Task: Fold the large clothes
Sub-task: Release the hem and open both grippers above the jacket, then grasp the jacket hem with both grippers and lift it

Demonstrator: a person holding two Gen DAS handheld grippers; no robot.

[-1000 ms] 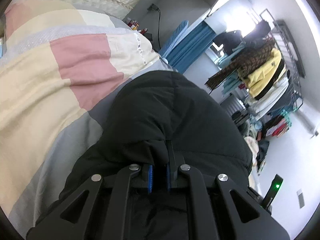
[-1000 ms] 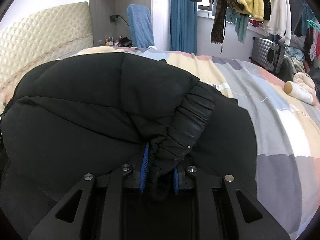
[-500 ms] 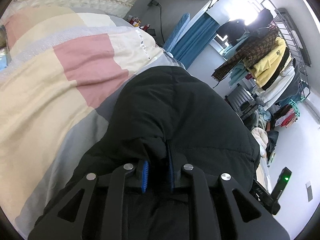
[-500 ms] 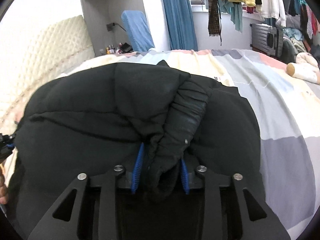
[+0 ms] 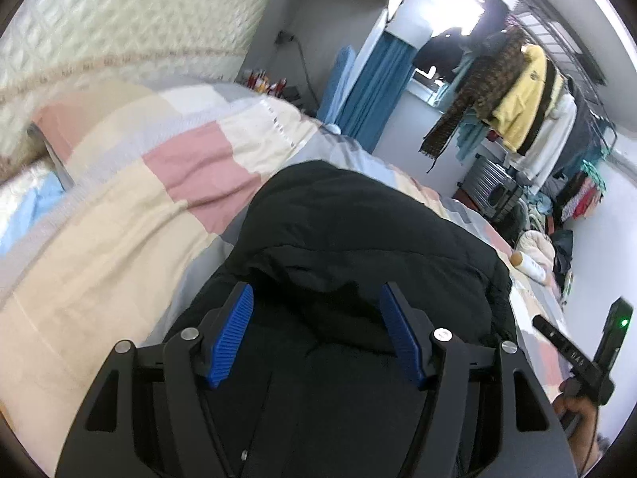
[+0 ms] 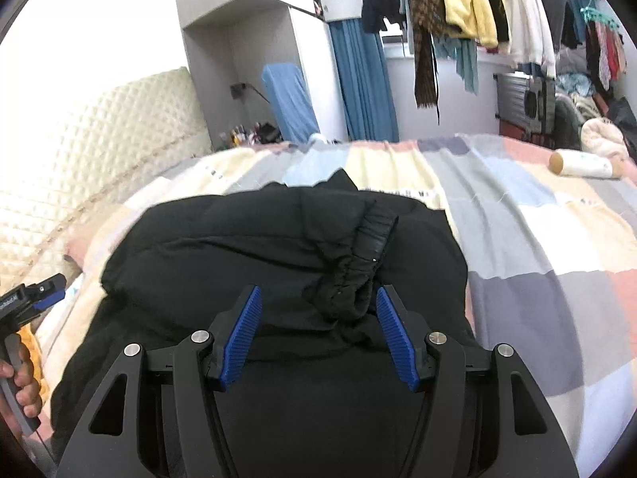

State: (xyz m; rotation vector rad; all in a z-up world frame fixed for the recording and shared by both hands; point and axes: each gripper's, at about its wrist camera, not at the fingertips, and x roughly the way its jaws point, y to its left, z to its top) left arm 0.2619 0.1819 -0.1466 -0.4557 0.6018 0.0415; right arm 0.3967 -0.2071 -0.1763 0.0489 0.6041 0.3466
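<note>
Patchwork bedspread: black padded jacket lain at 12 o'clock of both the left gripper and right gripper, jaws spread wide, nothing held, elastic cuff nearest the right.

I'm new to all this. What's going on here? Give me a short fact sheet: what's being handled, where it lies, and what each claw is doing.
item: black jacket, folded into a bundle
cuff: elastic sleeve cuff lying on top
surface: bed with patchwork quilt
left gripper: open, jaws apart over the jacket, gripping nothing
right gripper: open, cuff lies between the jaws
also on bed: cream bottle near the far edge
background: clothes rack
</note>
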